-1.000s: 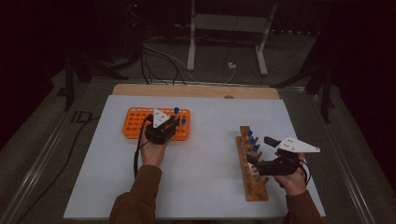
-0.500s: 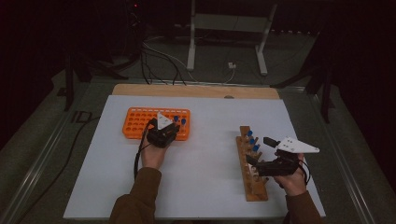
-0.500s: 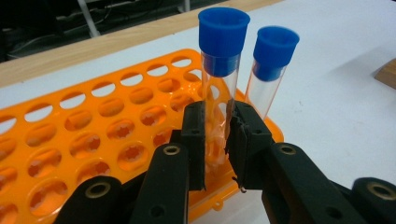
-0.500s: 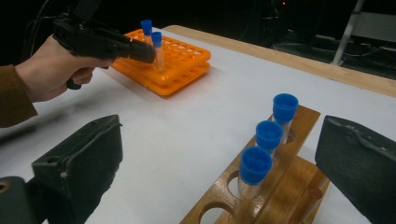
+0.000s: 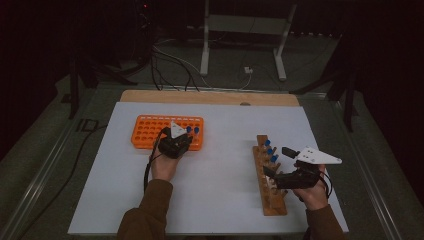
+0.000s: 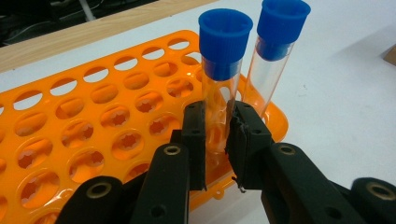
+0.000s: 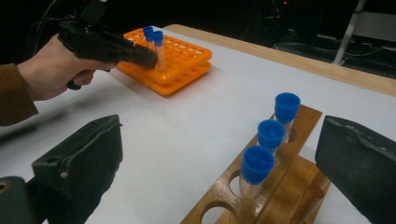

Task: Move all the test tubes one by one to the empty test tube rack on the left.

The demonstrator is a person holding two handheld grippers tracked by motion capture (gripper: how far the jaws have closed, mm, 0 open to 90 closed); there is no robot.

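Observation:
An orange tube rack (image 5: 150,131) (image 6: 93,116) lies at the middle left of the table. Two clear blue-capped tubes stand at its near right corner. My left gripper (image 5: 181,142) (image 6: 217,116) is shut on the nearer tube (image 6: 223,56), low on its glass; the second tube (image 6: 275,51) stands just behind it. At the right, a wooden rack (image 5: 270,200) (image 7: 280,186) holds three blue-capped tubes (image 7: 271,133) at its far end. My right gripper (image 5: 278,161) (image 7: 219,140) hovers at that rack, jaws wide open, gripping nothing. The left gripper (image 7: 149,56) also appears far off in the right gripper view.
Both racks rest on a white sheet (image 5: 220,190) covering the table. A wooden strip (image 5: 210,96) runs along the far edge. Beyond it, a metal stand (image 5: 240,25) and cables lie on the dark floor. The orange rack has many vacant holes.
My left gripper has come down slightly with its tube, which now sits level beside the other tube in the orange rack. The right gripper has hardly moved.

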